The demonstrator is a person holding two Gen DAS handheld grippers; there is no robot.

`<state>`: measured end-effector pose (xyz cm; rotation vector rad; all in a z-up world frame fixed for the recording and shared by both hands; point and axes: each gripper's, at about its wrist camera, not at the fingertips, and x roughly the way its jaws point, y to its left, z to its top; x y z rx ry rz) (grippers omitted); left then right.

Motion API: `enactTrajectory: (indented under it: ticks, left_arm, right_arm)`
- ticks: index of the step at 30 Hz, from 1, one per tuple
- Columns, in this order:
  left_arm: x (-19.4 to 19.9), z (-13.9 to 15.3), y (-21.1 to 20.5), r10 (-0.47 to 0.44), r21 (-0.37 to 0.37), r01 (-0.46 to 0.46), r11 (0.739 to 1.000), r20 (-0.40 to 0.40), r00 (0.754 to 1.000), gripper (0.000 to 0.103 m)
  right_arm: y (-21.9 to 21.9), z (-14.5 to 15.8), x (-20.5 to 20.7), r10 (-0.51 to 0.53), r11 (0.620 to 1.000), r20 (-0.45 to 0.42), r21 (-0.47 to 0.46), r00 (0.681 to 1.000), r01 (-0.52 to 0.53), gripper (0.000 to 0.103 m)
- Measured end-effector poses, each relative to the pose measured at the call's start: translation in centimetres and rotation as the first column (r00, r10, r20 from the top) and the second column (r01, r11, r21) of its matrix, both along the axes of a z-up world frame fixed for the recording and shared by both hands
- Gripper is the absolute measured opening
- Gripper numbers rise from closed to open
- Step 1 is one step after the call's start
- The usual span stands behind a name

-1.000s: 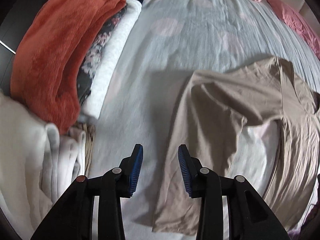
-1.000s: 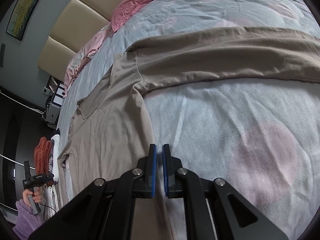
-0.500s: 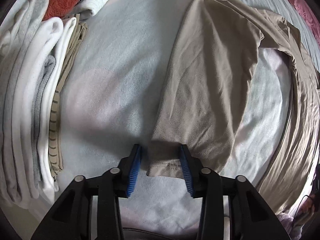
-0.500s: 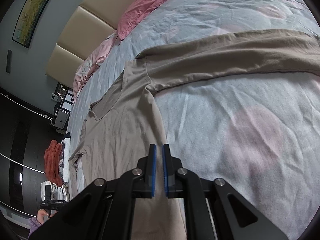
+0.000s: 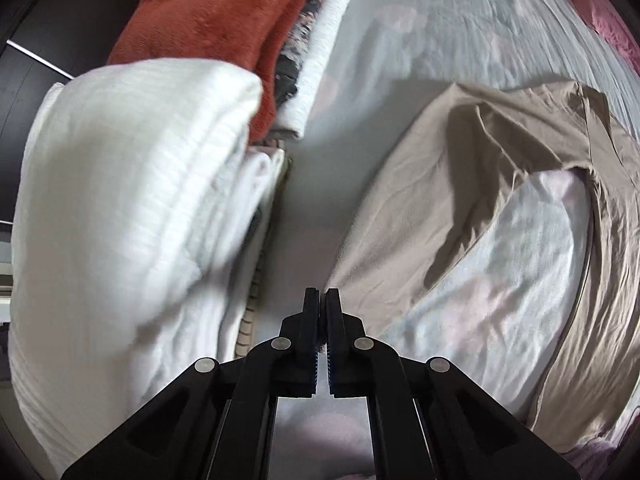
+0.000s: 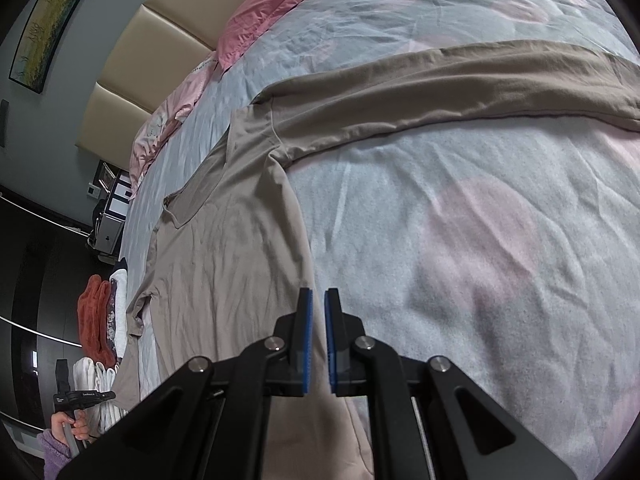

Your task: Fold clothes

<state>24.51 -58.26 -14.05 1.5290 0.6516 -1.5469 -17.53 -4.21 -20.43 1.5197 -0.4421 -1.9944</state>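
A tan collared shirt [image 5: 420, 200] lies spread face up on the bed, collar [image 6: 196, 196] toward the headboard. My left gripper [image 5: 323, 294] is shut on the cuff end of one sleeve, which rises taut from the sheet to the fingertips. In the right wrist view the shirt's body [image 6: 224, 260] runs down under my right gripper [image 6: 318, 296]. Its blue pads stand a narrow slit apart on the shirt's side edge near the hem. The other sleeve [image 6: 460, 84] stretches out across the bed.
Folded clothes are stacked at the bed's left edge: a white pile [image 5: 132, 220] close to my left gripper and a rust-red fleece [image 5: 224, 12] beyond. Pale sheet [image 5: 440, 40], pink pillows [image 6: 280, 4] and a padded headboard [image 6: 160, 40] lie farther off. A purple sleeve [image 6: 56, 448] shows at bottom left.
The left jaws came down over the sleeve cuff, closed on it and lifted it, and the white pile now looms beside them. The right gripper shifted slightly, still narrow.
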Motion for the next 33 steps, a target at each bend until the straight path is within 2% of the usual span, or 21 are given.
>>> enactTrajectory:
  ticks: [5,8,10,12,16,19,21,25,27,30,33]
  left_arm:
    - [-0.4,4.4,-2.3,0.018,-0.033,-0.02,0.999,-0.061,0.998,0.003]
    - [-1.4,8.3,-3.4,0.012,-0.095,-0.02,0.995,-0.085,0.996,0.003]
    - [-0.3,10.9,-4.4,0.008,-0.141,-0.02,0.99,-0.09,0.996,0.003]
    - [-1.2,12.4,-5.7,0.001,-0.152,-0.015,0.988,-0.095,0.995,0.003]
    - [-3.5,14.4,-5.8,-0.048,-0.12,0.032,0.992,-0.134,0.99,0.003]
    - [-6.4,14.9,-4.0,-0.088,-0.068,0.076,0.995,-0.207,0.974,0.003]
    - [-8.7,15.3,-1.9,-0.136,-0.055,0.127,0.99,-0.223,0.965,0.003]
    - [-14.6,15.3,3.1,-0.229,-0.02,0.232,0.973,-0.264,0.937,0.003]
    - [-18.1,15.2,6.0,-0.29,-0.009,0.299,0.954,-0.281,0.915,0.003]
    - [-23.1,14.9,11.3,-0.397,0.006,0.418,0.908,-0.306,0.866,0.003]
    - [-27.3,14.1,16.5,-0.496,0.025,0.527,0.849,-0.306,0.813,0.003]
  right_arm:
    - [0.0,-0.1,-0.1,-0.006,1.0,0.003,0.003,1.0,0.006,0.008]
    - [-0.2,-0.2,-0.2,-0.001,1.0,-0.001,0.005,1.0,0.001,0.008]
    - [-0.4,-0.4,-0.4,0.003,1.0,0.0,0.008,1.0,-0.003,0.008]
    - [-0.5,-0.5,-0.5,0.006,1.0,-0.001,0.006,1.0,-0.006,0.008]
    - [-1.0,-0.2,-0.5,0.024,1.0,-0.02,0.008,1.0,-0.024,0.008]
    - [-1.6,0.4,-0.1,0.043,0.999,-0.057,0.027,0.997,-0.041,0.008]
    - [-2.0,1.1,0.3,0.055,0.998,-0.091,0.046,0.994,-0.051,0.008]
    - [-2.7,1.6,1.1,0.096,0.991,-0.123,0.109,0.988,-0.083,0.008]
    - [-2.8,1.5,1.3,0.116,0.988,-0.121,0.119,0.986,-0.102,0.008]
    - [-3.0,1.1,1.4,0.138,0.986,-0.107,0.112,0.985,-0.126,0.008]
    - [-3.1,0.5,1.3,0.155,0.984,-0.078,0.097,0.985,-0.147,0.008]
